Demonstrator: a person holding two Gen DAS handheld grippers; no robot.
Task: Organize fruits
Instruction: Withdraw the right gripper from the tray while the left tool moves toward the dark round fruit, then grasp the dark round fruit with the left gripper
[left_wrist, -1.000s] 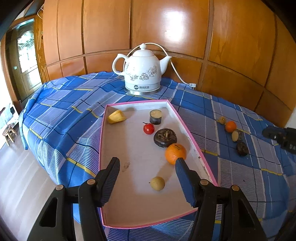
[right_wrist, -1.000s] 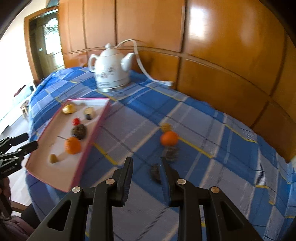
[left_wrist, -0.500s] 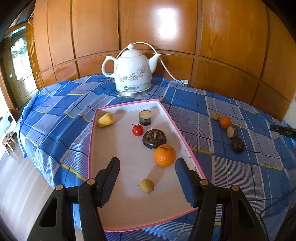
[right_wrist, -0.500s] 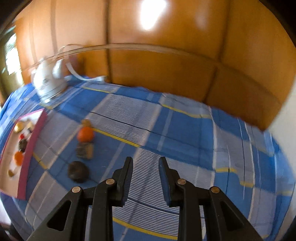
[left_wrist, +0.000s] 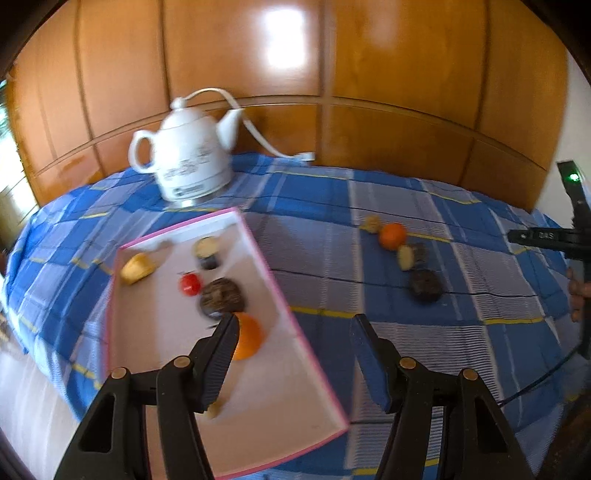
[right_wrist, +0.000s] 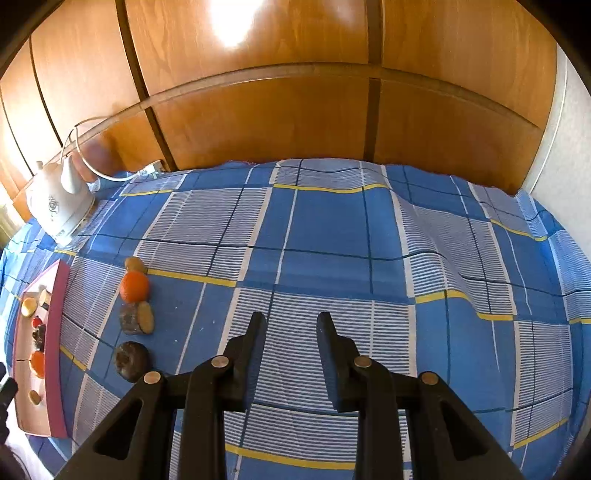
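A pink-rimmed white tray (left_wrist: 258, 240) lies on the blue checked cloth and holds several fruits: an orange (left_wrist: 249, 341), a red tomato (left_wrist: 190, 283), a dark round fruit (left_wrist: 221, 295) and a yellow piece (left_wrist: 137, 267). Loose fruits lie in a row on the cloth: an orange (right_wrist: 135, 286), a small tan fruit (right_wrist: 135, 264), a cut piece (right_wrist: 137, 318) and a dark round fruit (right_wrist: 129, 360). My left gripper (left_wrist: 293, 332) is open and empty above the tray's right rim. My right gripper (right_wrist: 291, 325) is open and empty over bare cloth, right of the loose fruits.
A white electric kettle (left_wrist: 186, 158) with its cord stands behind the tray against the wooden wall panels (right_wrist: 295, 92). The right hand-held tool (left_wrist: 576, 236) shows at the right edge of the left wrist view. The tray (right_wrist: 55, 332) also shows at the right wrist view's left edge.
My left gripper has swung right, from over the tray's middle to its right rim. My right gripper has swung right, away from the loose fruits, and opened somewhat wider.
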